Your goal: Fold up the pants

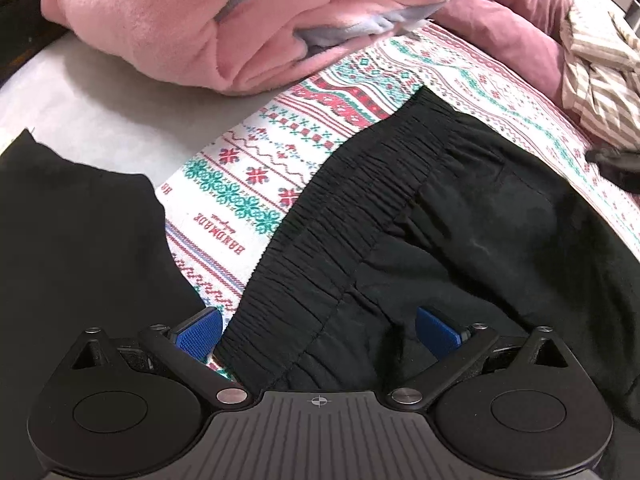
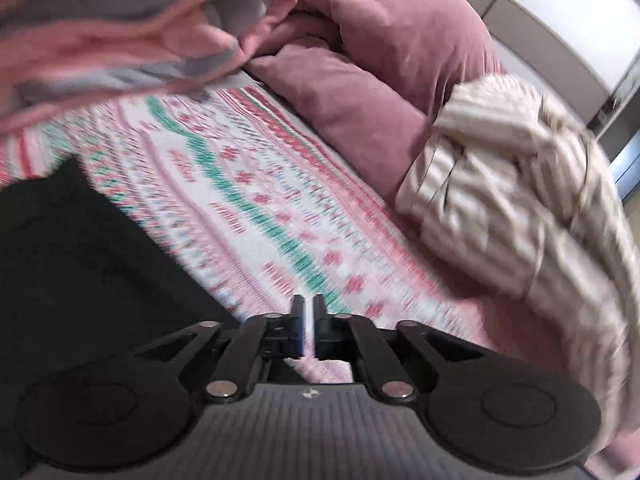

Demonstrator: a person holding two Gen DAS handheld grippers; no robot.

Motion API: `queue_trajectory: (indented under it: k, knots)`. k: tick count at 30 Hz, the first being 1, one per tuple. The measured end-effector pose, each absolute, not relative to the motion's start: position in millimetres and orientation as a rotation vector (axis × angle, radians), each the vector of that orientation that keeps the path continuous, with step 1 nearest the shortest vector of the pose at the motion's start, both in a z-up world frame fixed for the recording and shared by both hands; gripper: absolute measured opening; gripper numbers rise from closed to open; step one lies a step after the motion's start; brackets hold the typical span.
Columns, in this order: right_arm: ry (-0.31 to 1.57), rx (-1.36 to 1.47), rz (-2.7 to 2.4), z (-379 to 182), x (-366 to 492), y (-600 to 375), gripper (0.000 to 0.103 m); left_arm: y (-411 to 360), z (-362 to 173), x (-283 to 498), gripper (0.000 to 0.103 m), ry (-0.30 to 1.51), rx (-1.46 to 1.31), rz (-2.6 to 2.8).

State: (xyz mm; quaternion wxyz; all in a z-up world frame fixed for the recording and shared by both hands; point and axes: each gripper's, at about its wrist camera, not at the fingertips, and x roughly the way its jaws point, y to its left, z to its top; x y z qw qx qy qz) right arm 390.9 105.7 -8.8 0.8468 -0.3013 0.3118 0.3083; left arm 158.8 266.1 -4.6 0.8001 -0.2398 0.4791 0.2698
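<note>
Left claw spread wide over black pants waistband on the bed; right claw nearly pressed together, pinching nothing.

The black pants lie flat on the patterned bedspread, their gathered elastic waistband running from seven o'clock up to one o'clock in the left wrist view. Another dark fold of cloth sits at nine o'clock, apart from the waistband.

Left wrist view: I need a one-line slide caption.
Open left gripper straddles the gathered elastic waistband of black pants on a red-and-green patterned sheet.
</note>
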Motion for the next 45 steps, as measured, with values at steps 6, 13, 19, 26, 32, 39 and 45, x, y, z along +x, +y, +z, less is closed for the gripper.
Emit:
queue_trajectory:
  k: [6, 13, 19, 26, 32, 39, 45]
  knots:
    - [0.770, -0.426, 0.503, -4, 345, -33, 0.093, 267, 0, 155, 0.102, 1.017, -0.519, 0.566]
    - [0.980, -0.145, 0.045, -23, 273, -294, 0.094, 278, -1, 152, 0.102, 1.021, -0.506, 0.584]
    - [0.998, 0.185, -0.244, -27, 228, -463, 0.094, 276, -20, 158, 0.102, 1.061, -0.453, 0.614]
    - [0.994, 0.100, -0.381, -49, 215, -514, 0.093, 264, -26, 170, 0.103, 1.064, -0.345, 0.661]
    - [0.959, 0.067, -0.351, -30, 216, -512, 0.092, 267, -25, 174, 0.103, 1.051, -0.350, 0.671]
    - [0.959, 0.169, -0.381, -11, 268, -550, 0.082, 250, 13, 171, 0.103, 0.908, -0.297, 0.597]
    - [1.162, 0.187, -0.266, -34, 303, -569, 0.065, 255, -3, 179, 0.103, 0.971, -0.305, 0.594]
